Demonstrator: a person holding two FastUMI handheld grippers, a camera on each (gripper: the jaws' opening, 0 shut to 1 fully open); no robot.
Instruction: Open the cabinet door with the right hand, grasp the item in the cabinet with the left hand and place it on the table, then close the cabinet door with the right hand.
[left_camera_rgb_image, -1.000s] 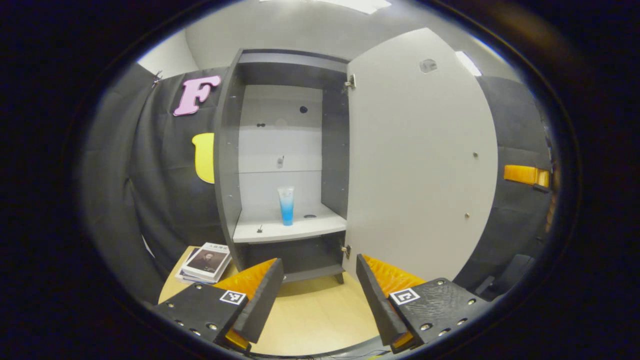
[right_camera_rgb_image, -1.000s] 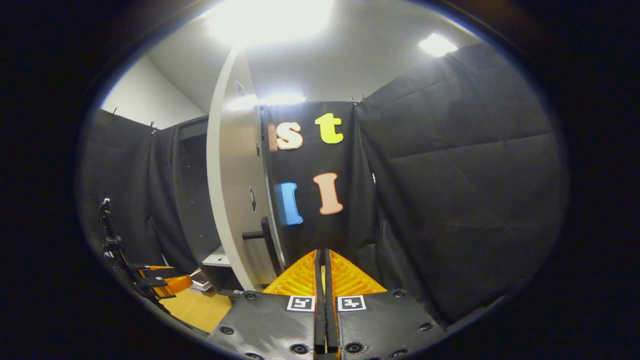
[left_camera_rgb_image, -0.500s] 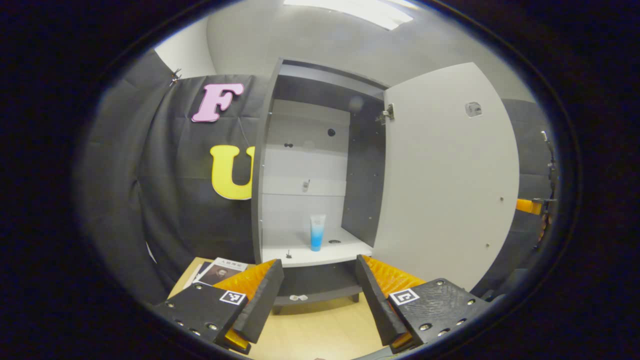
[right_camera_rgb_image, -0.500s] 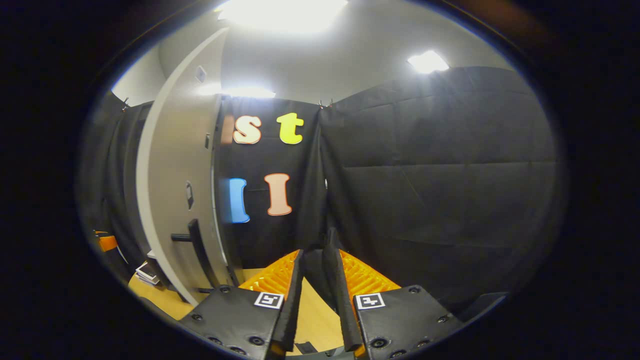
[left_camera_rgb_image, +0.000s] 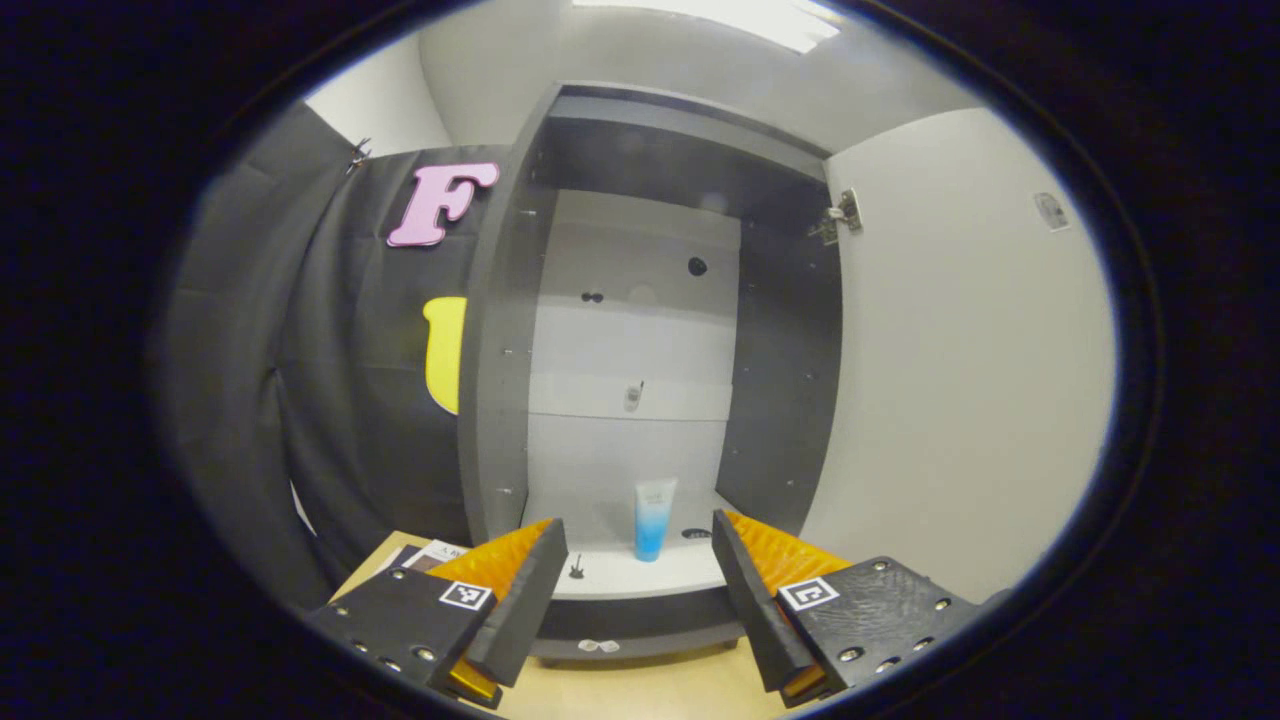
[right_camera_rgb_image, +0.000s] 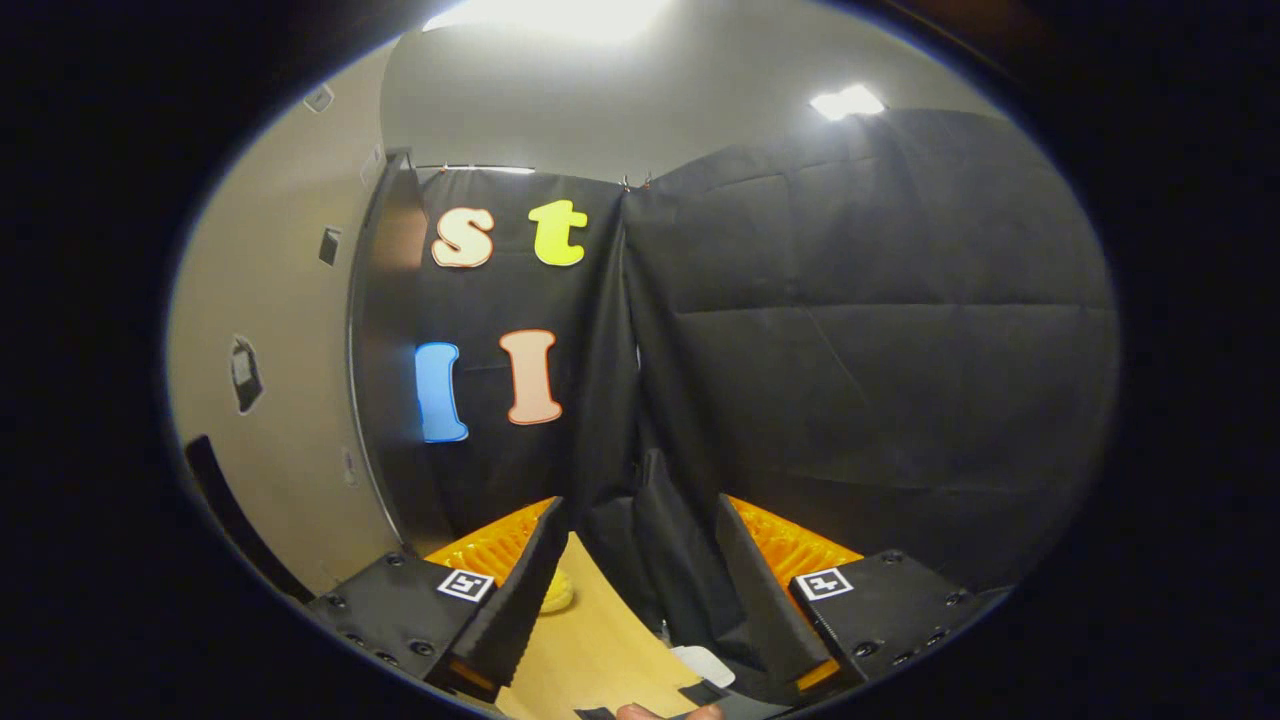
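In the left gripper view we see the cabinet (left_camera_rgb_image: 640, 330) standing on the wooden table (left_camera_rgb_image: 640, 690) with its door (left_camera_rgb_image: 960, 370) swung wide to the right of the opening. We take the cabinet as our landmark. The item, a blue-and-clear tube (left_camera_rgb_image: 653, 519), stands upright on the cabinet's white lower shelf (left_camera_rgb_image: 630, 575), near the middle of the opening and toward the back panel. Just right of the tube on the shelf we note a small dark round mark (left_camera_rgb_image: 697, 533); left of it, near the shelf's front edge, a small dark fitting (left_camera_rgb_image: 576, 570). A booklet (left_camera_rgb_image: 430, 553) lies on the table left of the cabinet.

The left gripper (left_camera_rgb_image: 638, 590) faces the cabinet opening with its fingers spread apart, holding nothing, the tube visible between them farther back.

In the right gripper view the right gripper (right_camera_rgb_image: 640, 590) likewise has its fingers spread and empty. We see the door's outer face (right_camera_rgb_image: 270, 400) to its left, with the dark handle (right_camera_rgb_image: 235, 520) low on it.
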